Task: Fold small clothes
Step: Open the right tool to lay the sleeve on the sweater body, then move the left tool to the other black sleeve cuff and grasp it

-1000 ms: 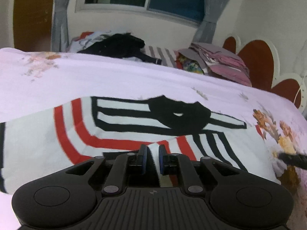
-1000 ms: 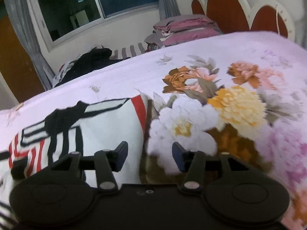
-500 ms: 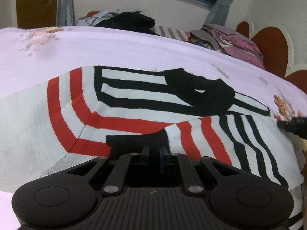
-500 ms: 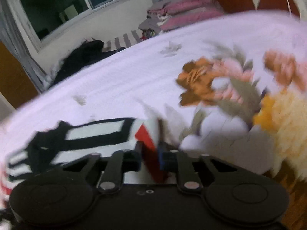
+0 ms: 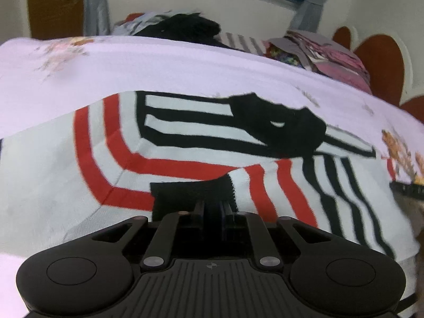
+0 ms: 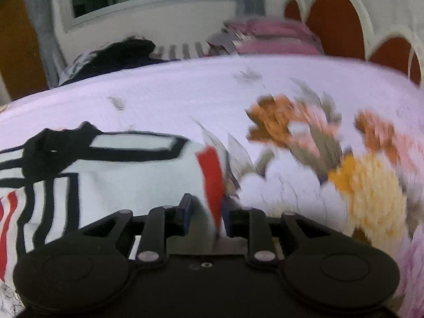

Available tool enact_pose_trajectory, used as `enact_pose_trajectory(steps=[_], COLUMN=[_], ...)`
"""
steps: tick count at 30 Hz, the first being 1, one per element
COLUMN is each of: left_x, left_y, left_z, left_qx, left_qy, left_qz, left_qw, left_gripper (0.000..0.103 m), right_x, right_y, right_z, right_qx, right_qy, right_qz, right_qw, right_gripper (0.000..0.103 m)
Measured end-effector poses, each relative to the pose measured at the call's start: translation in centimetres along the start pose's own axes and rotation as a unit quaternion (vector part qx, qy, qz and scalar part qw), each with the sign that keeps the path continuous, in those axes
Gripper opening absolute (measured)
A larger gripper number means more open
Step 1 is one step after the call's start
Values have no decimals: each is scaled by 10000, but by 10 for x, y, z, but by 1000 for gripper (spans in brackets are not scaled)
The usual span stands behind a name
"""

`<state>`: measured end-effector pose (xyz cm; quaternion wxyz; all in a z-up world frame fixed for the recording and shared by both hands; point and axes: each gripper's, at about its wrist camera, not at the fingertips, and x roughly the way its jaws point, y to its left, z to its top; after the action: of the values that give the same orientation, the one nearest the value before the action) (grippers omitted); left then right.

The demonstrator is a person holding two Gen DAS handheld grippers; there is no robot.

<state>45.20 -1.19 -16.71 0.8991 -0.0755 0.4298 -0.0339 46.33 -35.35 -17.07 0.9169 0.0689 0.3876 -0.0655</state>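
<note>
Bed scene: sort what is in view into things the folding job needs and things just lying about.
In use:
- striped sweater, white with red and black bands
- its black cuff, pinched in the left gripper
- its red-edged side, between the right gripper jaws

Lying about:
- floral bedspread
- dark clothes heap
- pink folded stack
- striped cloth

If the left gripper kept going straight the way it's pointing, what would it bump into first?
Probably the striped sweater itself: the left gripper is already shut on its black cuff, pointing down at the body. Depth is unclear.
</note>
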Motion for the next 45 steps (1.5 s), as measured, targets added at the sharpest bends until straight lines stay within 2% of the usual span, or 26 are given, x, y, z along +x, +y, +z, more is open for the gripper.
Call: enact_pose_trajectory(steps=[3,4,5,7,9,11,13,16,20,24,27,31,33,35,38,42,43,44,45], left_x=[-23,-30,-36,-51,-68,-80,-94,-104,-112,-118,-124,-124,-120,-113,-104,-95,-93,-91,-86], left_y=[0,2,5,13,22,33,52,88,146,208,254,304,329,346,356,368,369,370,375], left_z=[-2,-4,-7,-13,-21,-28,-34,-42,-55,-71,-80,-87,-92,-95,-91,-87,-85,-82,-81], left_qx=[60,78,38,-113,-151,-197,-339,-604,-1260,-1901,-2454,-2931,-3167,-3335,-3263,-3344,-3355,-3365,-3456], left_qy=[-210,-210,-199,-317,-418,-422,-439,-415,-430,-386,-492,-579,-607,-610,-784,-1091,-1130,-1123,-1057], left_qz=[-18,-13,12,83,150,258,394,676,849,995,1101,1240,1258,1136,953,845,837,832,798], left_qw=[9998,9997,9998,9994,9989,9986,9977,9950,9875,9759,9619,9463,9382,9339,9372,9323,9315,9313,9290], left_gripper=[16,30,55,73,73,73,73,73,73,73,73,73,73,73,73,73,61,32,21], right_x=[-25,-33,-40,-48,-47,-40,-43,-59,-79,-89,-92,-91,-88,-83,-77,-67,-65,-64,-62], right_y=[9,15,22,38,54,64,72,82,114,150,178,212,225,235,249,262,264,266,267], right_z=[-4,-8,-13,-26,-41,-53,-56,-52,-51,-54,-58,-65,-68,-69,-71,-71,-70,-69,-68], right_qx=[-167,-231,-309,-518,-770,-958,-1013,-835,-920,-956,-1082,-1212,-1254,-1259,-1278,-1287,-1287,-1280,-1262], right_qy=[-179,-228,-239,-155,-27,138,86,1,-197,-177,-171,-140,-105,-61,-40,25,24,22,20], right_qz=[224,329,456,671,780,701,612,920,1152,1413,1500,1515,1481,1437,1342,1219,1184,1156,1128], right_qw=[9994,9989,9982,9963,9940,9928,9929,9923,9889,9852,9826,9809,9809,9816,9827,9842,9846,9850,9856], right_gripper=[27,29,32,36,39,39,41,41,45,48,50,55,55,55,55,55,55,55,55])
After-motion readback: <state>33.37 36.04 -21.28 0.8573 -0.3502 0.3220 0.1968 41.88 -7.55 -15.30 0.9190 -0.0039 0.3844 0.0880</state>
